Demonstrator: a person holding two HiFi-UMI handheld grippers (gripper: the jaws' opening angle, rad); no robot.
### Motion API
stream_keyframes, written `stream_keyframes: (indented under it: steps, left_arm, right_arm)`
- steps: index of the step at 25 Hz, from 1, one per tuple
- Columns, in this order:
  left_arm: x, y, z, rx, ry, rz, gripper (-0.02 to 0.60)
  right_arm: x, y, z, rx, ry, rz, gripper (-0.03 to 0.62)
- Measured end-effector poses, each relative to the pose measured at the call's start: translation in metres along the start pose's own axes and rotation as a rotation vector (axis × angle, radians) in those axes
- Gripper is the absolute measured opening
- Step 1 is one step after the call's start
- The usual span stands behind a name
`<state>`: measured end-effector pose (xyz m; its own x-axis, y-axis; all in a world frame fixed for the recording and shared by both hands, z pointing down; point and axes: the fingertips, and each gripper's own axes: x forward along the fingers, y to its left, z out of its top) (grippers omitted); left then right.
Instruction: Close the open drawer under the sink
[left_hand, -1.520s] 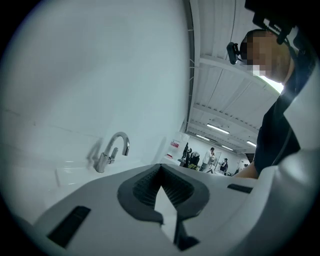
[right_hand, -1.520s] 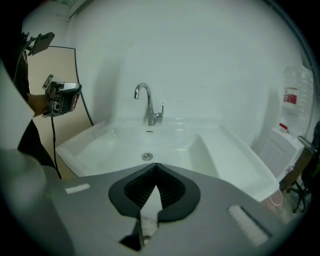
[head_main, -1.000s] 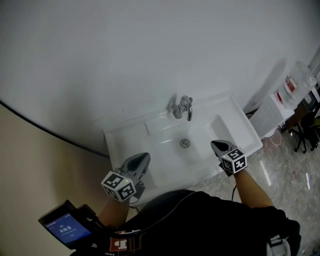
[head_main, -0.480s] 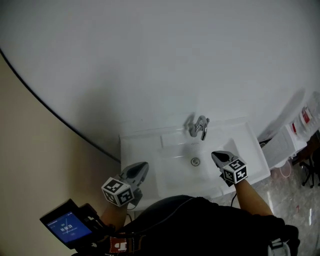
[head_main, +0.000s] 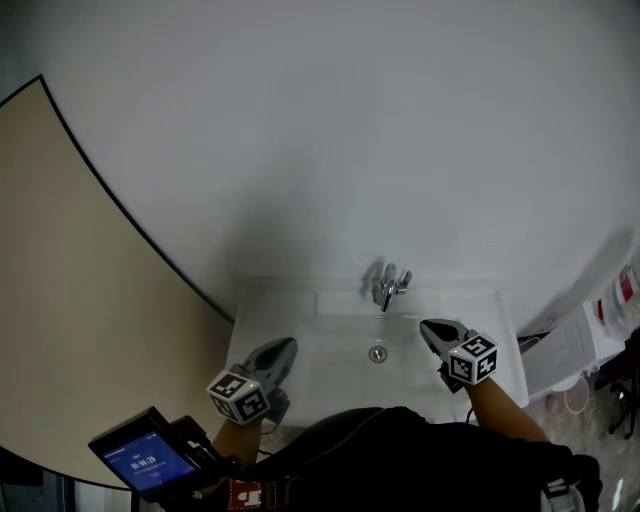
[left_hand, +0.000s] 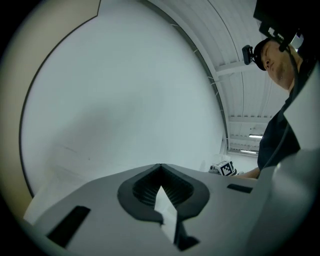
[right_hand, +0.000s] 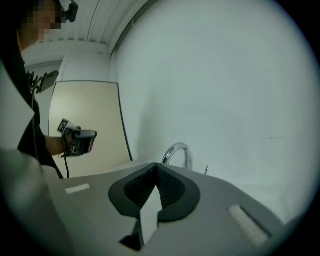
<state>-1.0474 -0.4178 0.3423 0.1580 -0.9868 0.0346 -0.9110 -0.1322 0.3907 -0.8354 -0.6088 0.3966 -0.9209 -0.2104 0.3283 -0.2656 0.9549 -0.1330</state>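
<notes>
Lifting with the person's head, the view now takes in more bare wall and beige panel (head_main: 60, 300) than a second ago, and the sink (head_main: 305, 305) has slipped lower in the picture. The left tongs (head_main: 284, 347) and right tongs (head_main: 430, 328) have risen too, both closed on nothing, hovering over the basin either side of the tap (head_main: 390, 287). The drawer under the sink shows in no view, hidden below sink and body, so I cannot tell if it is shut; this looks like standing back, not reaching down. Text on the phone (head_main: 148, 462) and the red labels (head_main: 627, 288) is too small to read
</notes>
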Motion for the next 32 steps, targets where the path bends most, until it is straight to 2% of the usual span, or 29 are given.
stream_keyframes:
  steps: [3,5,19,32]
  left_arm:
    - [0.001,0.002,-0.002,0.003,0.013,0.001,0.0]
    - [0.0,0.003,-0.004,-0.008,0.017,0.003,0.0]
    - [0.0,0.002,-0.011,0.002,0.039,-0.035,0.0]
    - [-0.001,0.005,-0.012,0.008,0.039,-0.034,0.0]
  right_arm:
    - [-0.001,-0.008,0.01,0.097,-0.064,-0.015,0.0]
    - [-0.003,-0.01,0.01,0.112,-0.074,-0.027,0.0]
    - [-0.012,-0.01,0.001,0.096,-0.087,-0.08,-0.002]
    - [-0.008,-0.011,-0.002,0.085,-0.081,-0.076,-0.002]
